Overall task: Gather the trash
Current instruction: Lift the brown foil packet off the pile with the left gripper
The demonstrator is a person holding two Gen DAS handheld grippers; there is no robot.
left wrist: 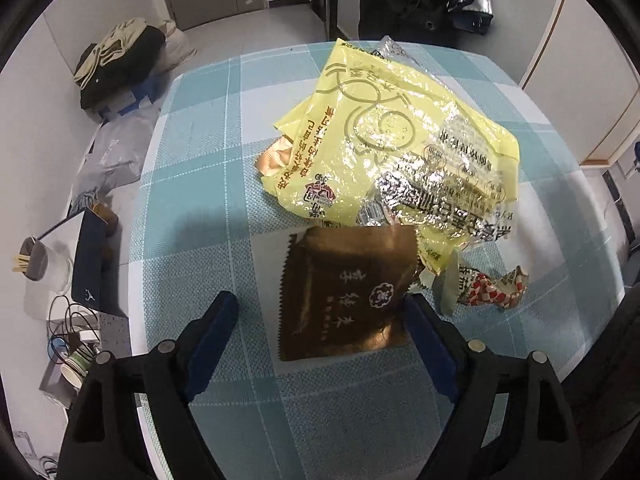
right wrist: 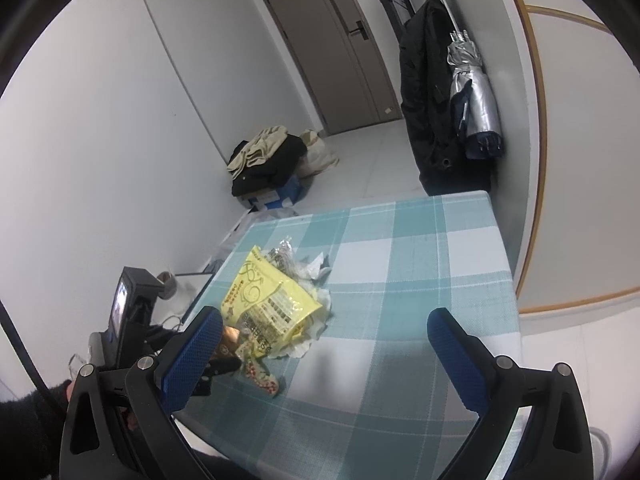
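Observation:
A pile of trash lies on the teal checked tablecloth (left wrist: 208, 208). A brown snack wrapper (left wrist: 348, 292) lies flat nearest me, between the fingers of my open left gripper (left wrist: 320, 312), which hovers just over it. Behind it is a large crinkled yellow bag (left wrist: 392, 140), with a red-and-white checked wrapper (left wrist: 492, 288) to the right. In the right wrist view the yellow bag (right wrist: 268, 304) and the checked wrapper (right wrist: 262, 376) sit at the table's left. My right gripper (right wrist: 324, 324) is open and empty above the tablecloth (right wrist: 400, 280), right of the pile.
Left of the table, on the floor, are a dark notebook (left wrist: 90, 264), paper cups (left wrist: 76, 368), cables and plastic bags. Piled clothes (right wrist: 264, 156) lie by the wall. A black coat (right wrist: 428, 92) and a silver umbrella (right wrist: 476, 96) hang behind the table's far edge.

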